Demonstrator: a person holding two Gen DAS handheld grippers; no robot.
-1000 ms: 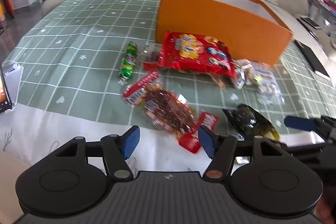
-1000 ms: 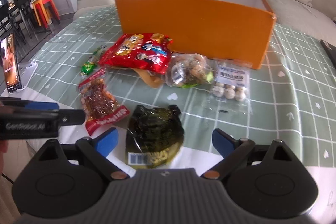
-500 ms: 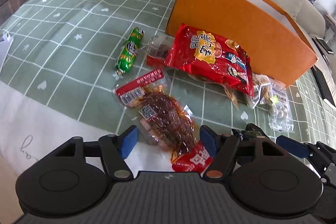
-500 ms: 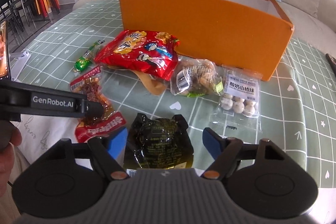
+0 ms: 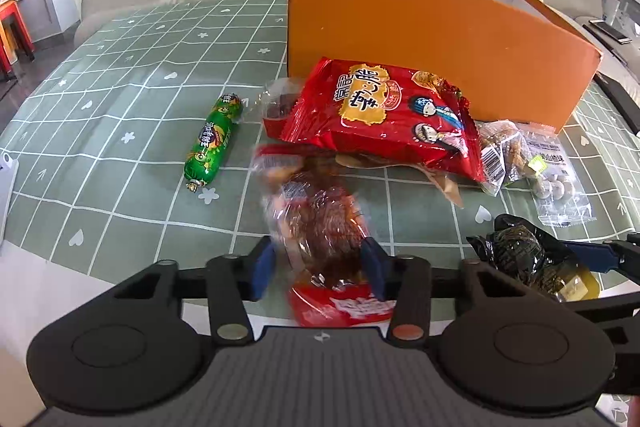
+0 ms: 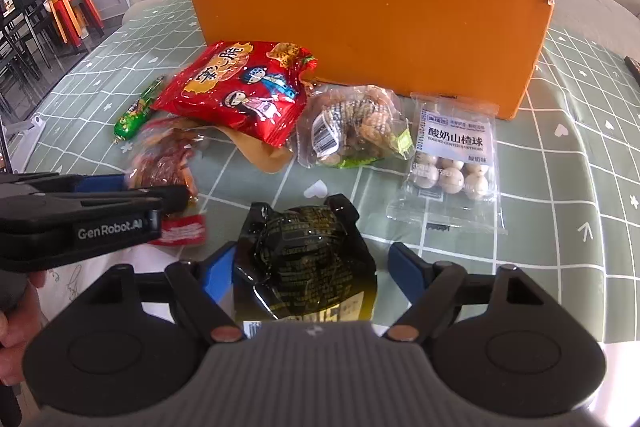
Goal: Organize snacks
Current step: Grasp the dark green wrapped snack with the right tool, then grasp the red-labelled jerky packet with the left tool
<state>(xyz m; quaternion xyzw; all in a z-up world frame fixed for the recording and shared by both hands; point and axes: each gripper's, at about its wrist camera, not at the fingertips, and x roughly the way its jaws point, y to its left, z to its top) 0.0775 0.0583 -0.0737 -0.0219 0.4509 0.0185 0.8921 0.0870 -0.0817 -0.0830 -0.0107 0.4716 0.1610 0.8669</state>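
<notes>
On the desk (image 5: 120, 131), covered with a green checked cloth, a tall orange cardboard box with a white inside (image 6: 372, 15) stands at the far side, and the snacks lie spread in front of it.

The left gripper (image 5: 318, 269) is low over the near edge with its jaws closing. A clear packet of reddish-brown dried meat with a red label end (image 5: 320, 227) lies between its 2 blue pads (image 5: 262, 267); the packet looks blurred, and I cannot tell whether the pads already press on it.

The right gripper (image 6: 310, 273) is partly open around a glossy black pouch with gold print (image 6: 308, 259). The pouch sits between the blue fingertips (image 6: 402, 267), close to the left one and clear of the right one, so it does not look pinched.

A large red crinkly snack bag with cartoon figures (image 5: 384, 119) lies just in front of the box, its near edge overlapping the far end of the meat packet. Left of it is a green sausage-shaped stick (image 5: 212, 143), apart from the others. To the right are a clear bag of brown nuts (image 6: 356, 127) and, beside it, a clear packet of pale round balls with a white label (image 6: 452, 155).

A hand (image 6: 16, 307) shows at the left edge of the right wrist view.
</notes>
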